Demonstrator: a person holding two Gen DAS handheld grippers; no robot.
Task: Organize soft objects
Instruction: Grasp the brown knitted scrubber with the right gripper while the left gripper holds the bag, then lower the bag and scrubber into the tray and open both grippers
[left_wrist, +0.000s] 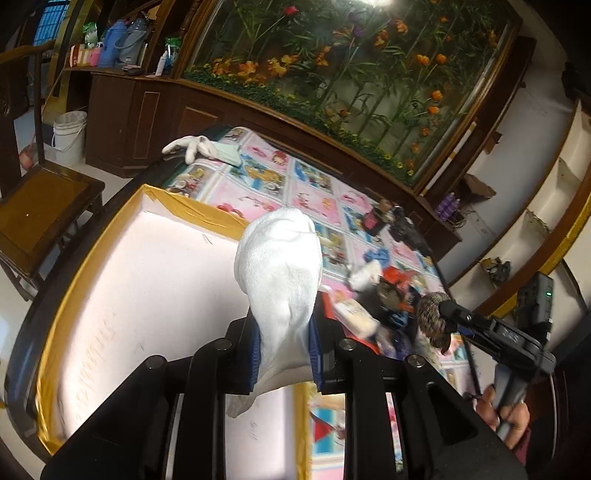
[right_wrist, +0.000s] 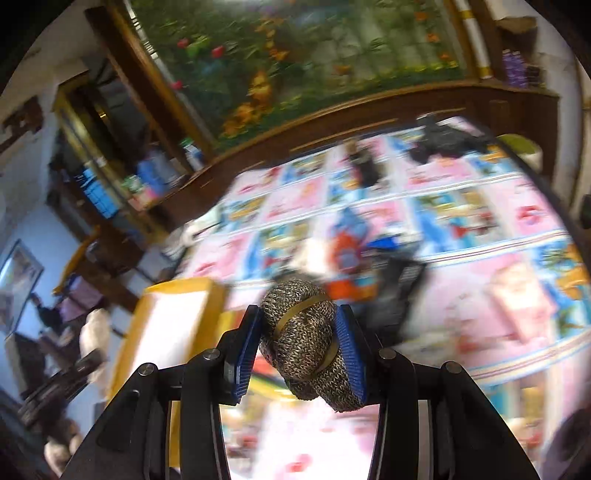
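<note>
Left gripper (left_wrist: 282, 354) jaws pinching white sock (left_wrist: 279, 266) over yellow-edged box (left_wrist: 147, 266); right gripper (right_wrist: 301, 347) jaws squeezing rolled brown socks (right_wrist: 306, 343) w/ cartoon-print surface (right_wrist: 461, 221) behind. No legible writing.

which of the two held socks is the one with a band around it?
The speckled brown knit sock roll in the right tongs: a thin gold band circles it. The white sock in the left tongs is plain, loose and unbanded.
</note>
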